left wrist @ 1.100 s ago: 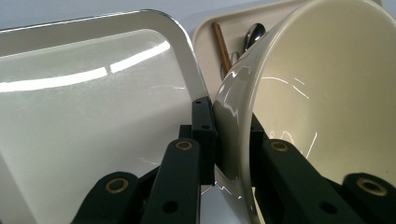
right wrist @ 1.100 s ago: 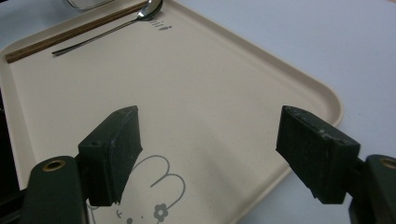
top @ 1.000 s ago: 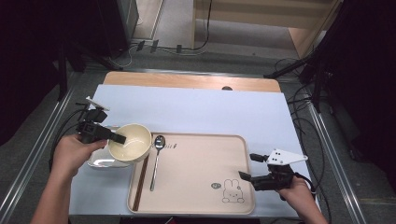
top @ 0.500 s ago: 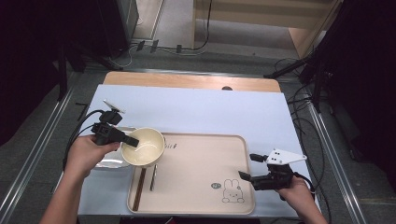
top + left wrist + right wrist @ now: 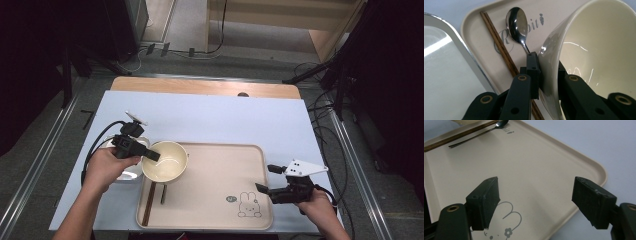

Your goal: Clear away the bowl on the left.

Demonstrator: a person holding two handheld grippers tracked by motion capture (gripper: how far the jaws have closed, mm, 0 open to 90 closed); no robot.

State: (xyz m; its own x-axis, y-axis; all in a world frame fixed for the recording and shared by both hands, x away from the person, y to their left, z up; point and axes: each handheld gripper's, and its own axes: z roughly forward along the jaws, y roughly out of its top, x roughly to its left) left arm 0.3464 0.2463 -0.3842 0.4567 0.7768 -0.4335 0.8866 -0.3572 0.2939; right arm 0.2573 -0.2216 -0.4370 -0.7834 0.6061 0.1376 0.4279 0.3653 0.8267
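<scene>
The left gripper [image 5: 150, 155] pinched the bowl [image 5: 166, 161] by its rim over the tray [image 5: 215, 155] — not yet set down; right gripper [image 5: 266, 179] fingers spread, idle.

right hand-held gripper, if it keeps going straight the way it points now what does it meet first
Most likely the tray: the right hand-held gripper is open and aims low across its bare surface, just past the rabbit drawing. The spoon and chopsticks lie farther along, to one side; depth is hard to judge.

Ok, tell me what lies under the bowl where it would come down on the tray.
The spoon and chopsticks lie on the tray beneath the bowl, which the left gripper holds by its rim.
</scene>
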